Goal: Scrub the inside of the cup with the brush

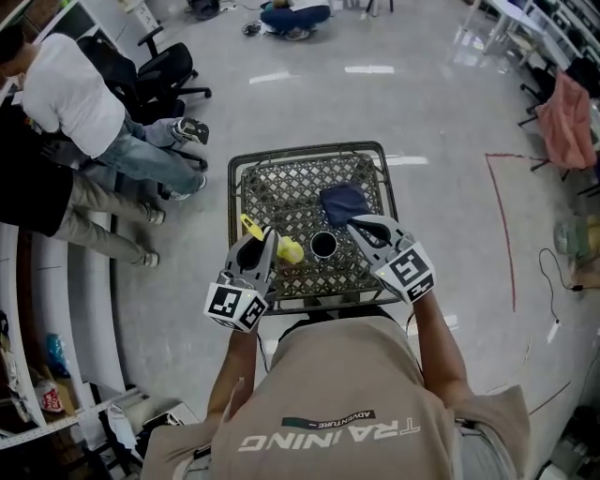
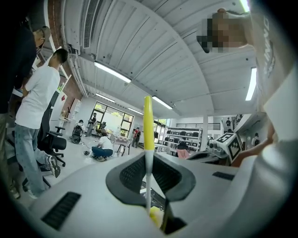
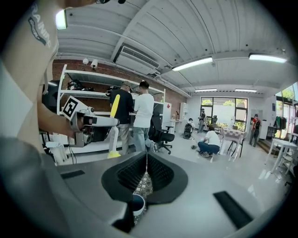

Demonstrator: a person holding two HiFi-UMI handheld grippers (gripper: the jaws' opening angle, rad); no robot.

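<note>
A dark cup stands upright on the small wicker-topped table. My left gripper is shut on a yellow brush; its yellow head hangs just left of the cup, outside it. In the left gripper view the brush has a white and yellow handle that sticks up between the jaws of my left gripper. My right gripper is shut and empty, just right of the cup and above it. In the right gripper view the cup shows below the closed right gripper.
A blue cloth lies on the table behind the cup. Two people and black office chairs are to the left. Another person sits on the floor far ahead. Shelving runs along the left.
</note>
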